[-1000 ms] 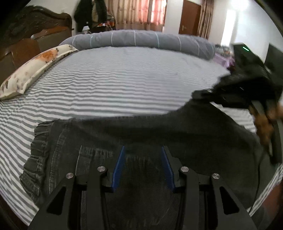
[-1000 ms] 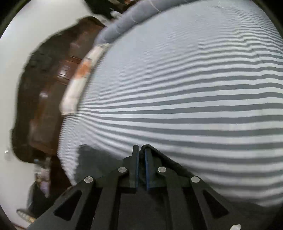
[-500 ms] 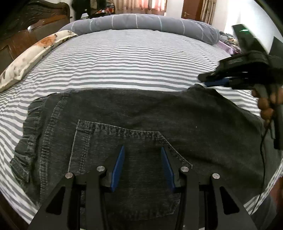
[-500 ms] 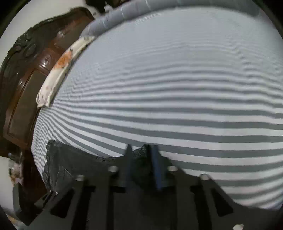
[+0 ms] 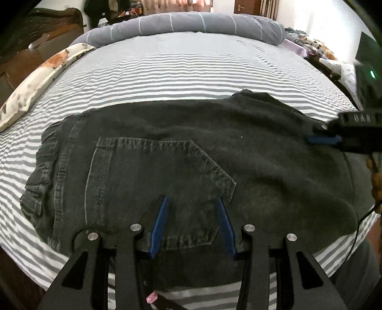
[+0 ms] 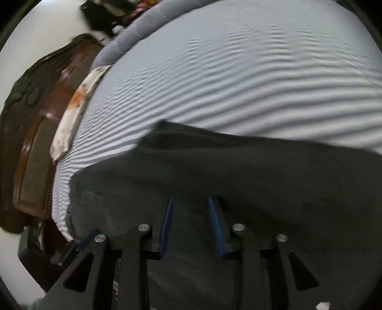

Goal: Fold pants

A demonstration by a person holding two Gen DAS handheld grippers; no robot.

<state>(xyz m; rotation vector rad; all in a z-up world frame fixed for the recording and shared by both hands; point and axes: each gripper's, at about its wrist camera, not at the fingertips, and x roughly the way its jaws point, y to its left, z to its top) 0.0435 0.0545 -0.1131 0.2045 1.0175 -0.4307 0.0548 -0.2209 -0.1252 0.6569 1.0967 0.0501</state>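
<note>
The pants (image 5: 191,147) look like soft, heavy denim; both the left gripper (image 5: 191,202) and right gripper (image 6: 189,202) are released above them, so grip the thick waistband.

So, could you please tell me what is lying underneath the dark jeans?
The dark jeans lie flat on the striped bedsheet, which shows around them. Whatever is under the denim is covered.

We have two fisheye views, each looking forward along a gripper's two fingers. Our left wrist view sits low and close over the pants (image 5: 181,152), facing across the bed (image 5: 191,71) toward the far bolster (image 5: 186,22). Our right wrist view is tilted, also close over the pants (image 6: 238,181), facing the headboard (image 6: 35,133). Both share pants, bed and pillow (image 5: 40,76).
</note>
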